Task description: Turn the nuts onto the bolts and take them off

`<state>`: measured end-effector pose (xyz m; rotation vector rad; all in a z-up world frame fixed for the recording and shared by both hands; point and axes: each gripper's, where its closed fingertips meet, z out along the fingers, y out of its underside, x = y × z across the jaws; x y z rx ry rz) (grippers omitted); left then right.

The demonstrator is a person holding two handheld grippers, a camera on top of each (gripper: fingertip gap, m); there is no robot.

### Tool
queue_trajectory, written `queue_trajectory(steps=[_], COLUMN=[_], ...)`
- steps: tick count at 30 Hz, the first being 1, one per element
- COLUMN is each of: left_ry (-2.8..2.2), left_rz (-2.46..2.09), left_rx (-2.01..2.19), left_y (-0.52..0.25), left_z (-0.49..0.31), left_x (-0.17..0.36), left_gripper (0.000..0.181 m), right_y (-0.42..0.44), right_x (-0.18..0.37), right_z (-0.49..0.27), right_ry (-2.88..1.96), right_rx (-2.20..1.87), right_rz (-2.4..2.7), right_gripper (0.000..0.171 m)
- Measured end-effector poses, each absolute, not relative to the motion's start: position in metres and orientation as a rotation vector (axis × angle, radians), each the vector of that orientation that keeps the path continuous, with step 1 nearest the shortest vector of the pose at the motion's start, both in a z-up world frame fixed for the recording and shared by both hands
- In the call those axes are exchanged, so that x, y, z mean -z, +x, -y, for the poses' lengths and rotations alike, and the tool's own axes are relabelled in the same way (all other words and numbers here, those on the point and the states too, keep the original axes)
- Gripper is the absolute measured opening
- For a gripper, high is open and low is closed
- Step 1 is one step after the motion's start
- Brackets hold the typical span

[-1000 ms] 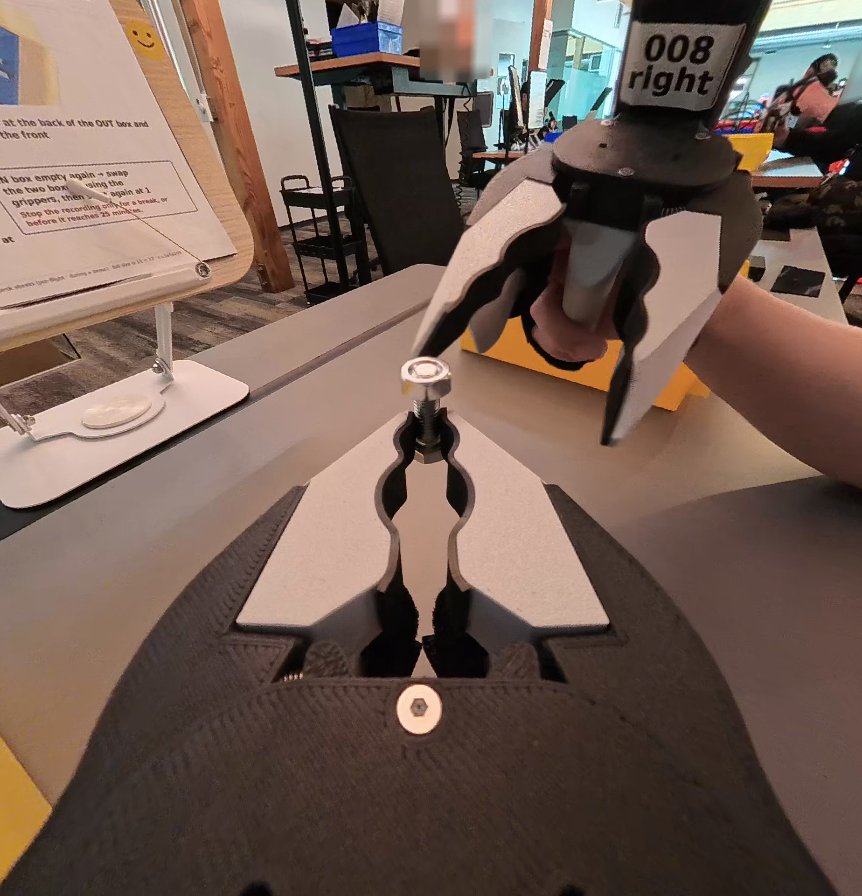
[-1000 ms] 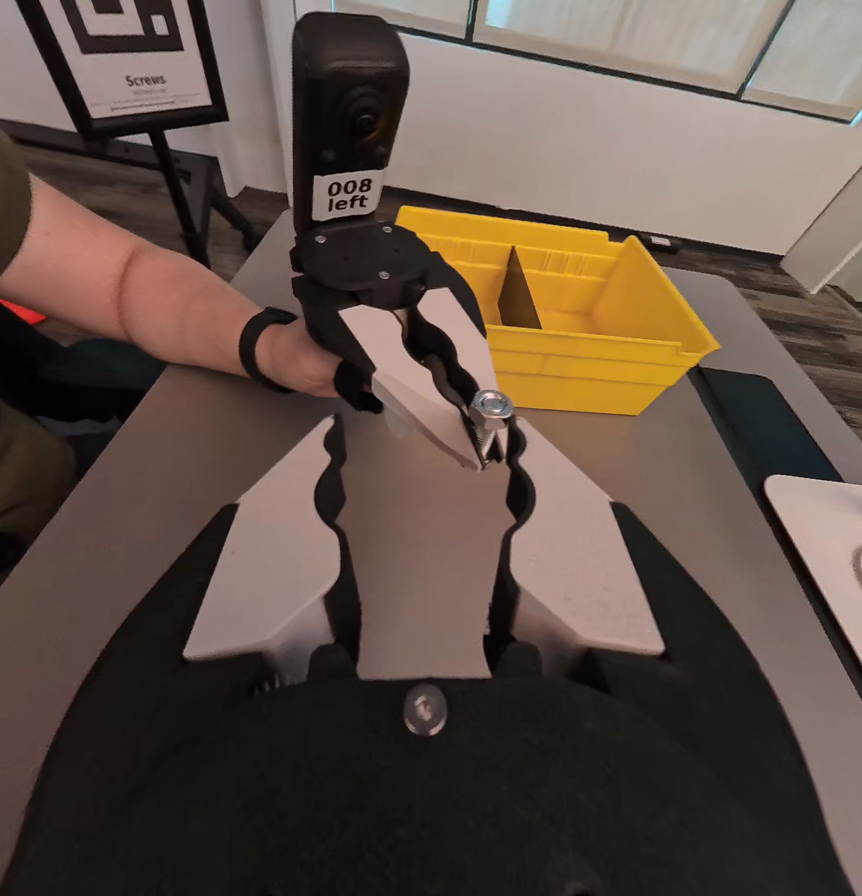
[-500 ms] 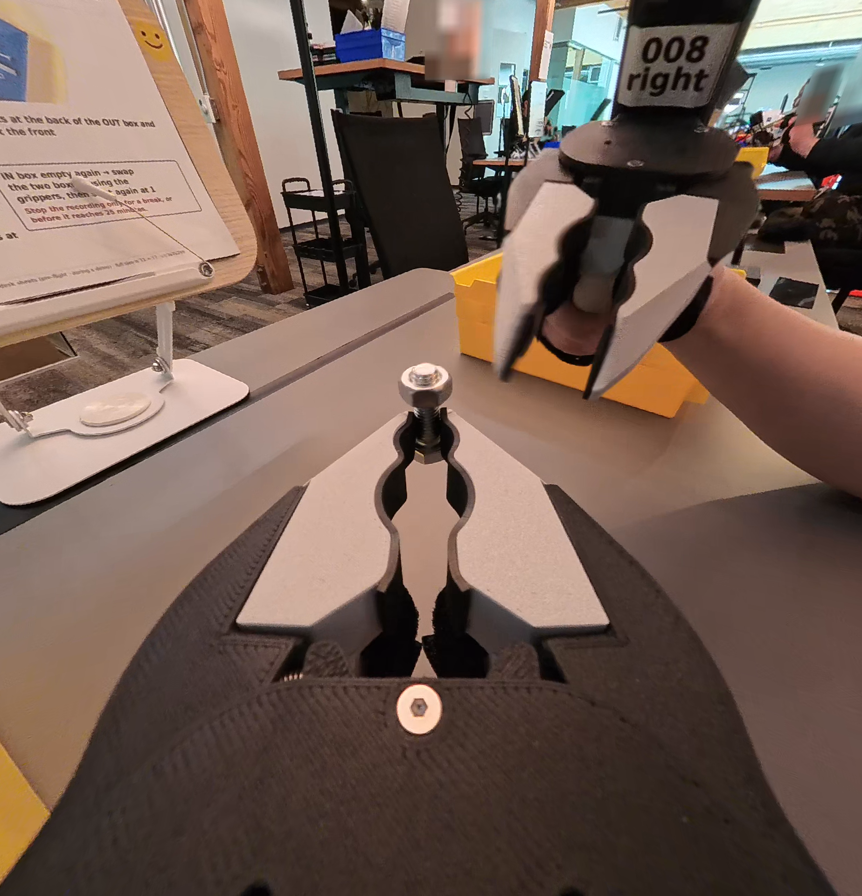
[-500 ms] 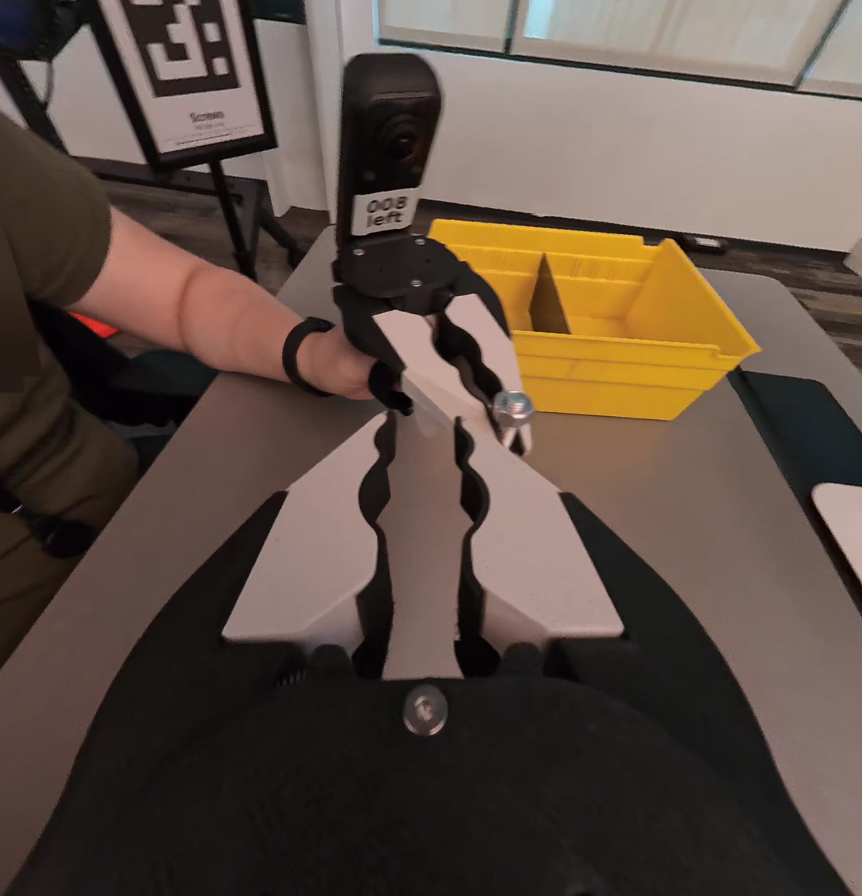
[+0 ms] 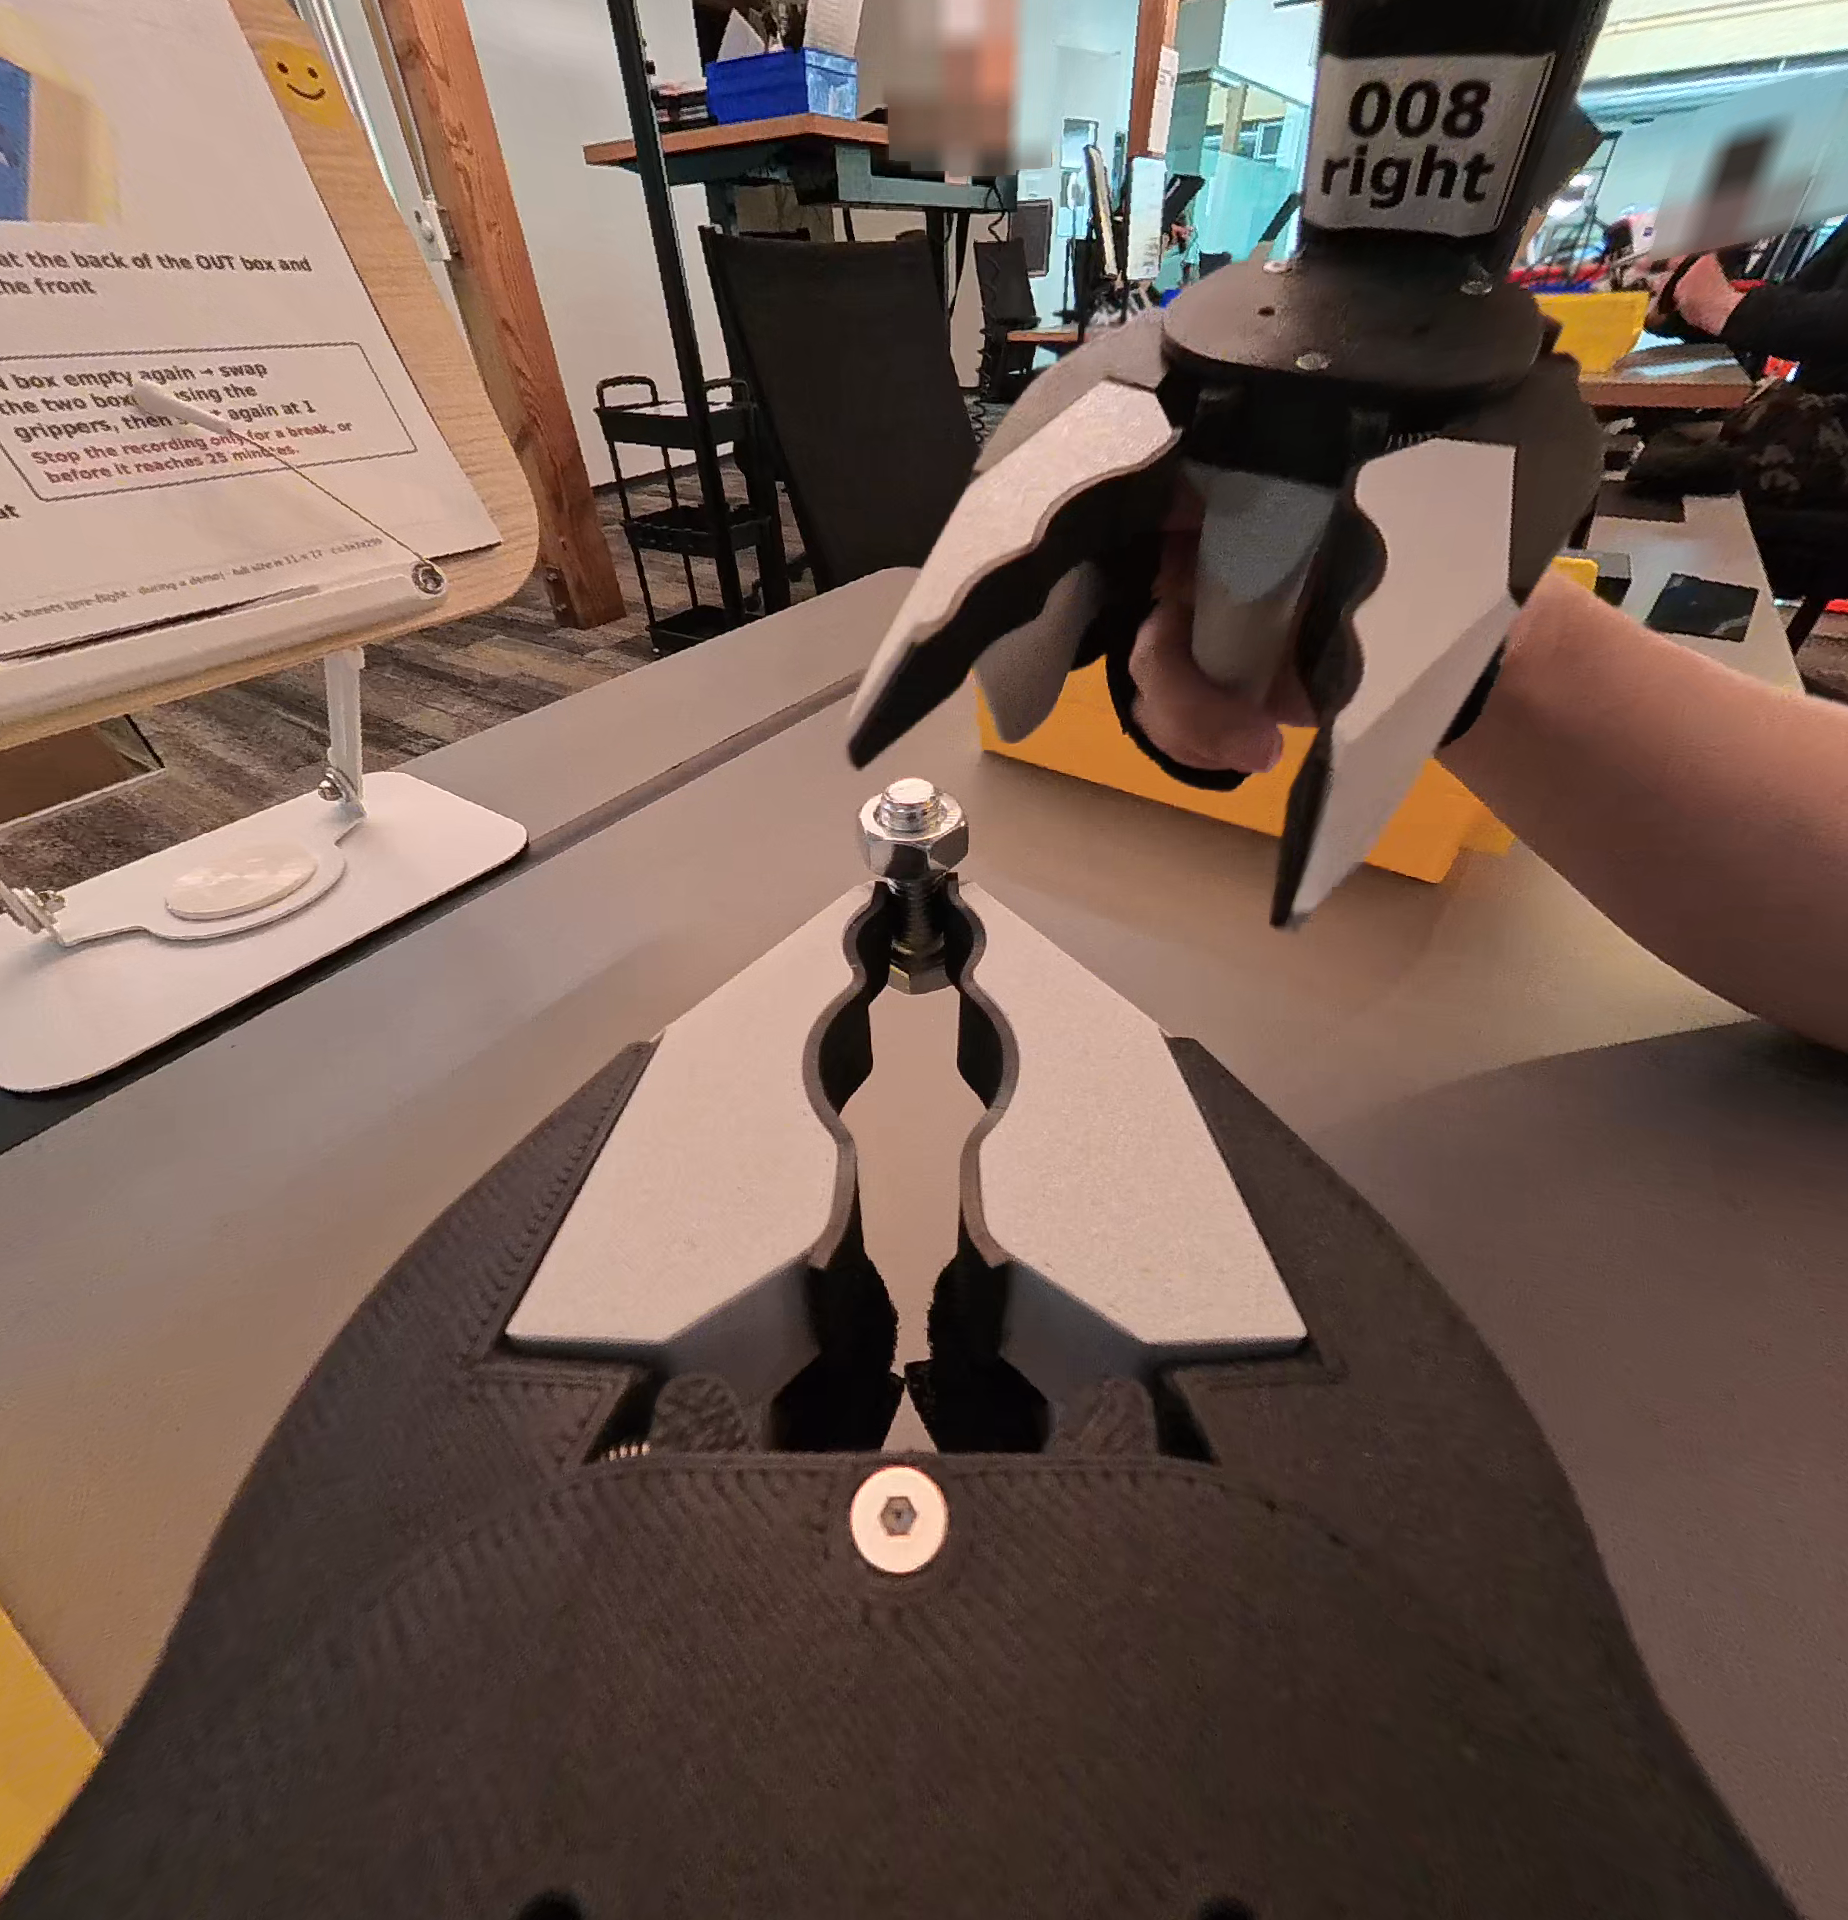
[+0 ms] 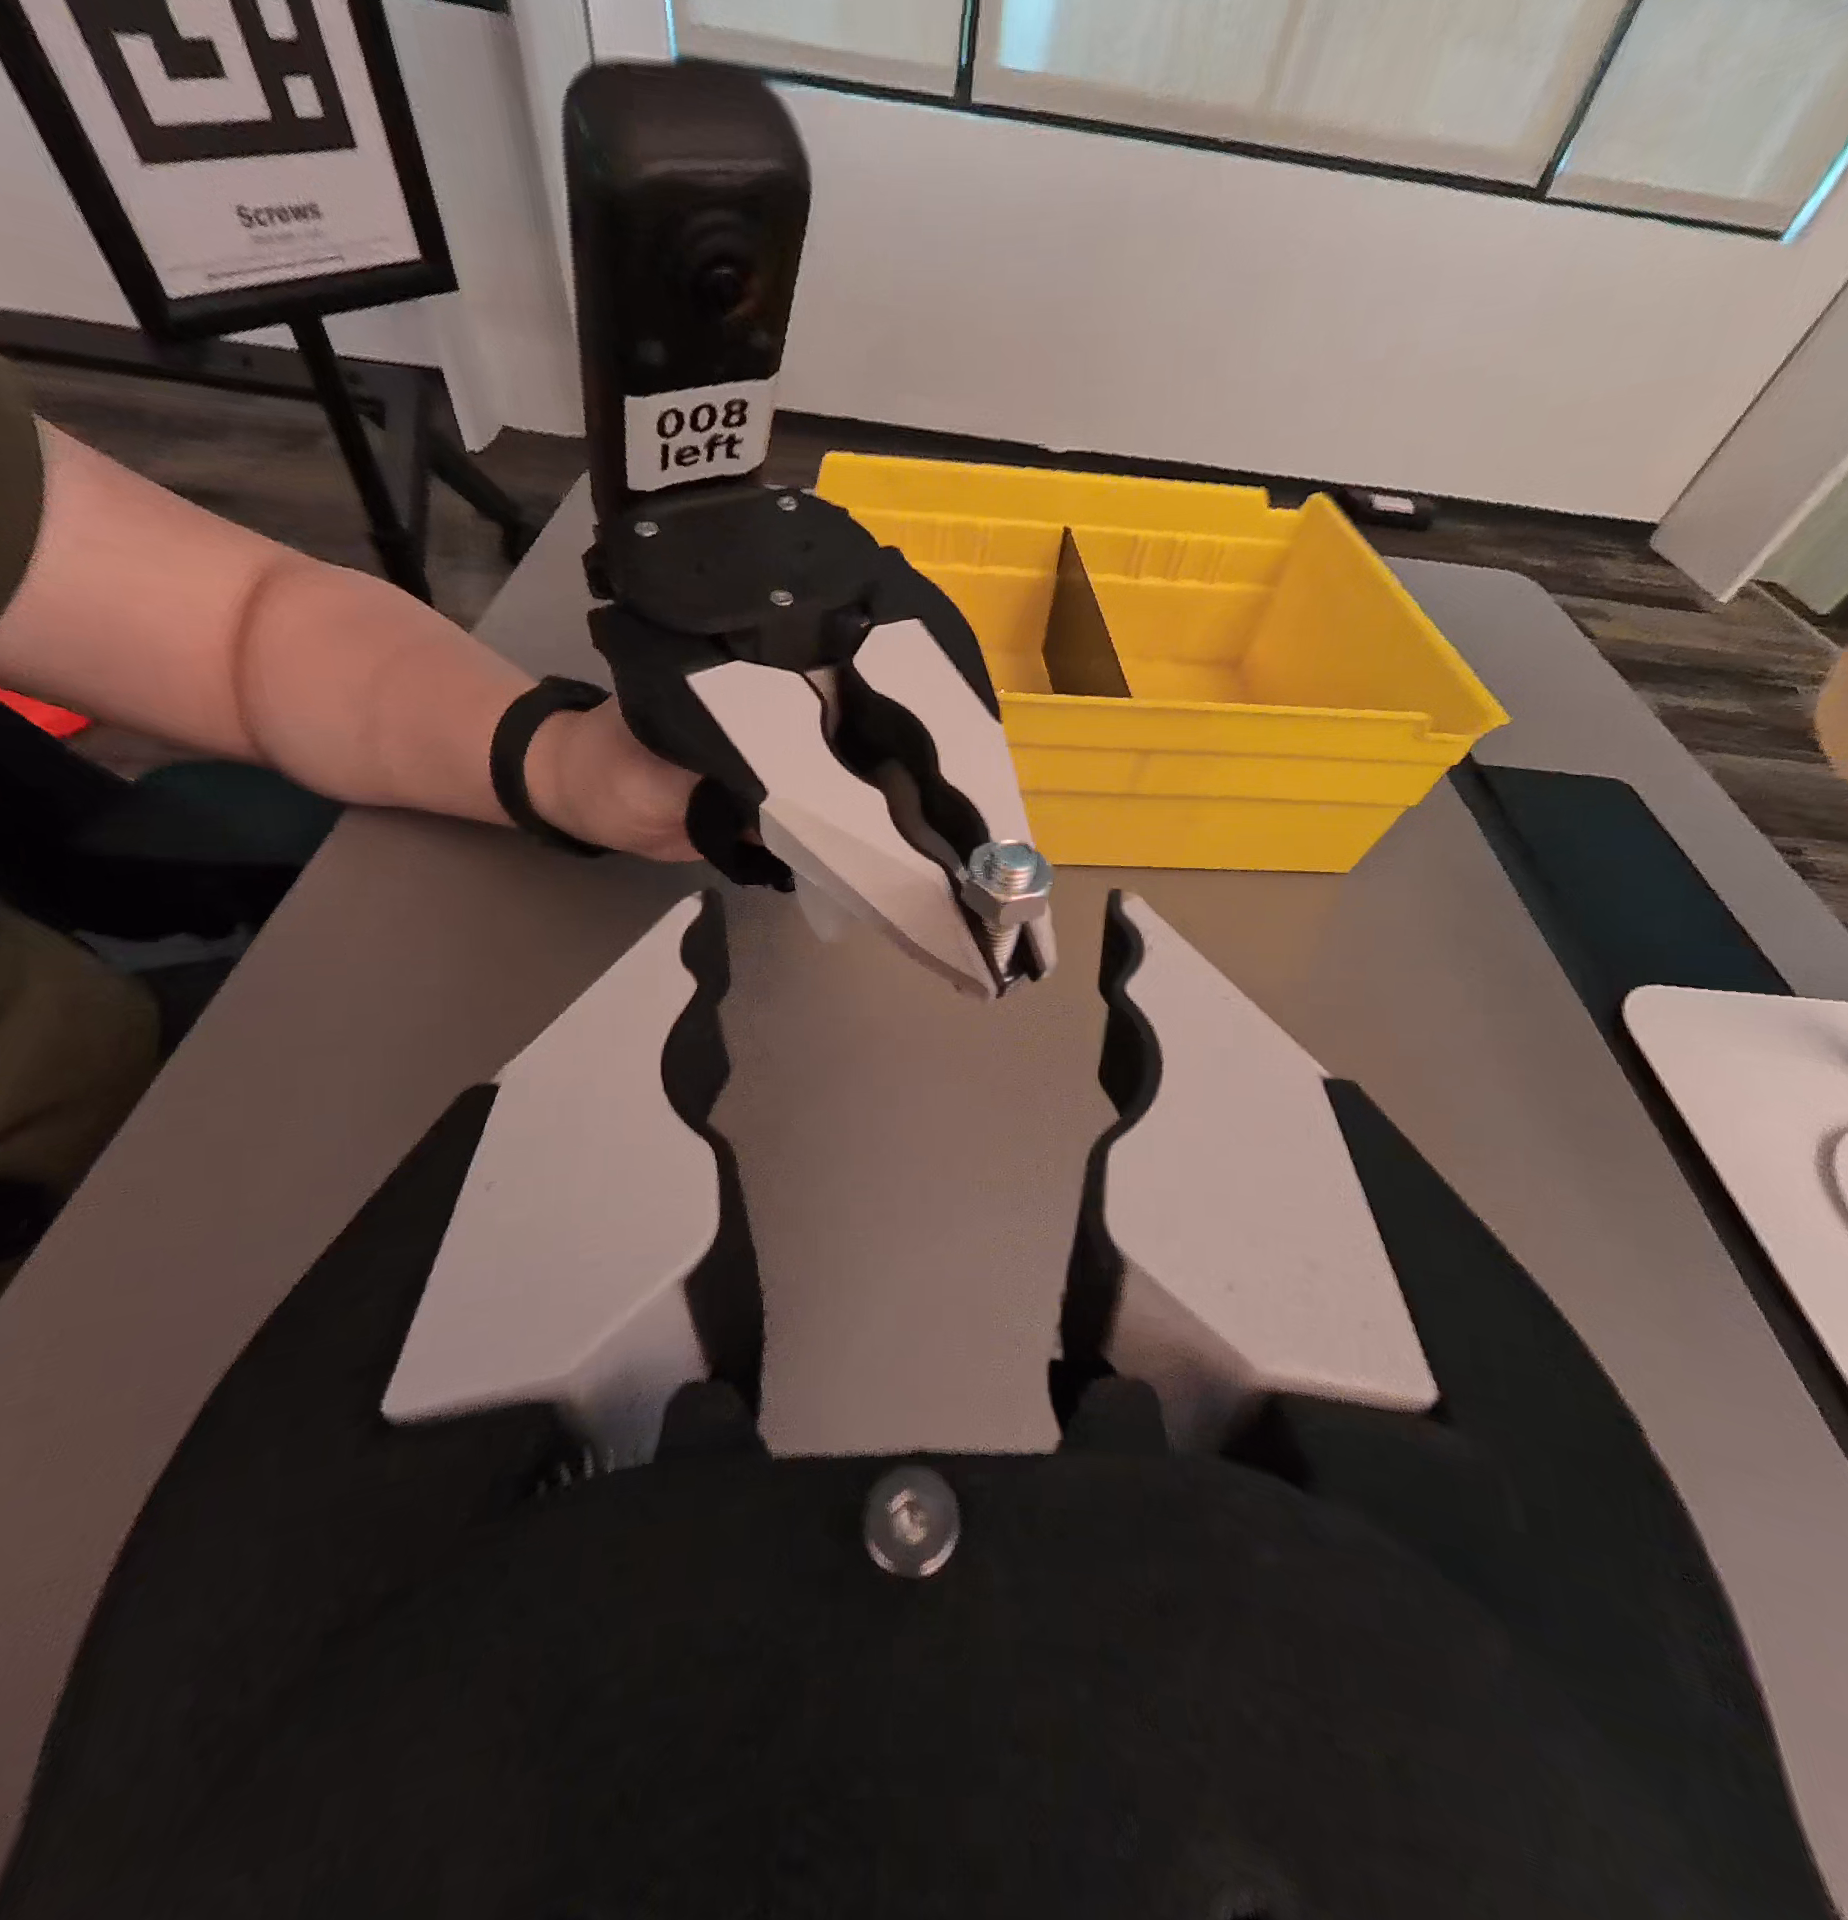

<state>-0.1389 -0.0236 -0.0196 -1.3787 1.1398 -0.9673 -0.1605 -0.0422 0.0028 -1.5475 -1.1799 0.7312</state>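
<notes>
My left gripper (image 5: 915, 909) is shut on the lower end of a steel bolt (image 5: 912, 925) and holds it upright above the grey table (image 5: 1522, 1195). A steel hex nut (image 5: 912, 844) sits near the bolt's top end. My right gripper (image 5: 1076, 826) is open and empty, just right of and above the nut, apart from it. In the right wrist view the right gripper (image 6: 909, 904) is spread wide, and the left gripper (image 6: 1013, 961) holds the bolt (image 6: 1006, 940) with the nut (image 6: 1003, 883) between and just beyond the right fingertips.
A yellow divided bin (image 6: 1211, 769) stands on the table behind the grippers; it also shows in the left wrist view (image 5: 1086, 738). A white document stand (image 5: 224, 914) with a sheet is at the left. A framed sign on a stand (image 6: 224, 156) is beyond the table.
The right gripper narrowed and drew back from the nut, then opened wide again and came back close to it. The left gripper kept the bolt still.
</notes>
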Motion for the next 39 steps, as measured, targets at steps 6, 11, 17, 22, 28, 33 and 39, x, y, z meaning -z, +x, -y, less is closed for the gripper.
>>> queue_trajectory(steps=[6, 11, 17, 22, 28, 33, 39], left_ry=[-1.388, -1.374, -1.384, -1.378, -1.365, -1.384, -1.385], left_rz=[-1.119, -1.139, -1.149, -1.157, -1.152, -1.142, -1.133], left_rx=[0.975, 0.973, 0.998, 0.978, 1.005, 1.004, 1.010], left_y=[-0.141, -0.139, -0.138, -0.137, -0.137, -0.138, -0.138], left_z=[0.020, 0.024, 0.026, 0.026, 0.028, 0.026, 0.025], left_x=[0.018, 0.019, 0.020, 0.022, 0.018, 0.019, 0.018], left_gripper=[0.007, 0.007, 0.007, 0.007, 0.007, 0.007, 0.007], right_y=[-0.163, -0.161, -0.161, -0.155, -0.159, -0.158, -0.153], right_x=[0.000, -0.003, 0.004, -0.002, -0.001, 0.000, -0.008], right_z=[0.064, 0.041, 0.048, 0.039, 0.035, 0.037, 0.041], right_ry=[-1.510, -1.557, -1.578, -1.578, -1.576, -1.589, -1.556], right_rx=[-0.797, -0.735, -0.731, -0.746, -0.741, -0.750, -0.775], right_rz=[1.310, 1.171, 1.229, 1.151, 1.129, 1.135, 1.141], right_gripper=[0.020, 0.069, 0.053, 0.035, 0.036, 0.035, 0.006])
